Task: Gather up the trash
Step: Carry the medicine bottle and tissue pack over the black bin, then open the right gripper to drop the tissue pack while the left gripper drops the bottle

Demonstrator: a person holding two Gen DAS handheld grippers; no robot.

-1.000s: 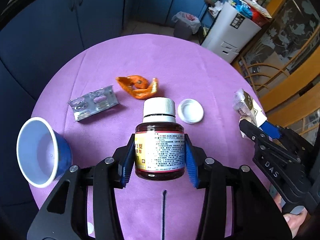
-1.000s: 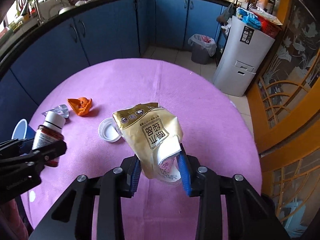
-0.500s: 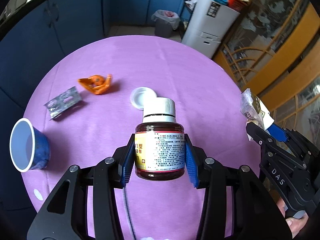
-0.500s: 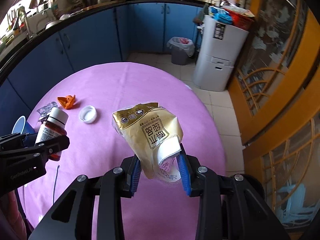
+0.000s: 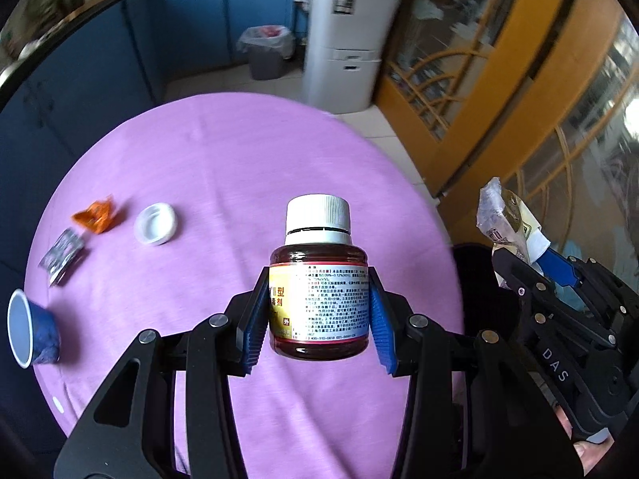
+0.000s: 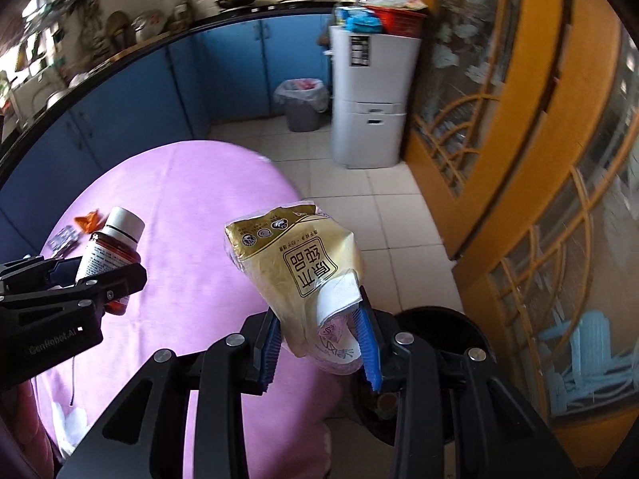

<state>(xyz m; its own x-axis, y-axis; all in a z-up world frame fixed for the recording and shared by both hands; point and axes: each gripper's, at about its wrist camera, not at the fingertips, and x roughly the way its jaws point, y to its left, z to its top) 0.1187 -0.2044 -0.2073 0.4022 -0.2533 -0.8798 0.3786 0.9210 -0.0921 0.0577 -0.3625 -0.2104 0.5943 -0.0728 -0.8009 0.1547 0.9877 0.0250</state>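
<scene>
Purple tablecloth [image 5: 239,167], blue cabinets [image 6: 223,68], left claw [image 5: 318,315] clamping bottle [image 5: 318,299], right claw [image 6: 319,339] clamping gold packet [image 6: 295,255].

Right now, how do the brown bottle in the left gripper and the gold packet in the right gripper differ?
The brown bottle is rigid, with a white cap and a printed label; the gold packet is soft, crumpled film. The bottle is in the left gripper above the purple table; the packet is in the right gripper, past the table's edge, beside a black bin. Both are clamped between blue pads, off the table.
</scene>
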